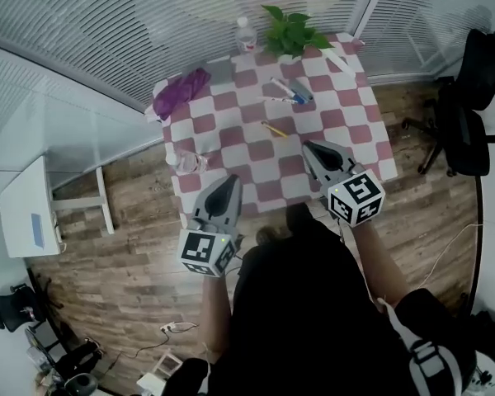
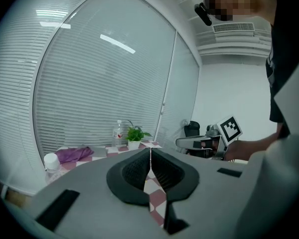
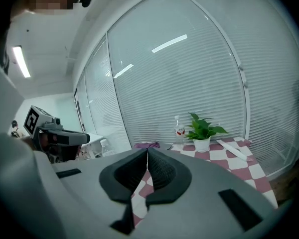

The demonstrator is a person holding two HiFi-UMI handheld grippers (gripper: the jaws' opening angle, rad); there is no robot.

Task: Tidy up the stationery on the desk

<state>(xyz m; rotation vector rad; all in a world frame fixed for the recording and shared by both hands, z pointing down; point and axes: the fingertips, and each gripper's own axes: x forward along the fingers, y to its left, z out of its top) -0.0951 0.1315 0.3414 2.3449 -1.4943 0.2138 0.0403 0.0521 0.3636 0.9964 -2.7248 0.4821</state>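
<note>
A desk under a red and white checked cloth point(image 1: 231, 151) carries loose stationery: a marker point(image 1: 284, 88), a thin pen point(image 1: 280, 100) and a yellow pen point(image 1: 274, 129) near the middle, and a white strip point(image 1: 340, 58) at the far right. A purple pouch point(image 1: 184, 90) lies at the far left. My left gripper point(image 1: 231, 180) hangs over the near edge, shut and empty; its tips meet in the left gripper view point(image 2: 150, 151). My right gripper point(image 1: 309, 147) is over the near right part, also shut and empty point(image 3: 147, 153). Neither touches anything.
A potted plant point(image 1: 293, 30) and a water bottle point(image 1: 245, 34) stand at the far edge. A small clear bottle point(image 1: 190, 162) stands near the left edge. A black office chair point(image 1: 466, 114) is to the right, a white side desk point(image 1: 29, 209) to the left.
</note>
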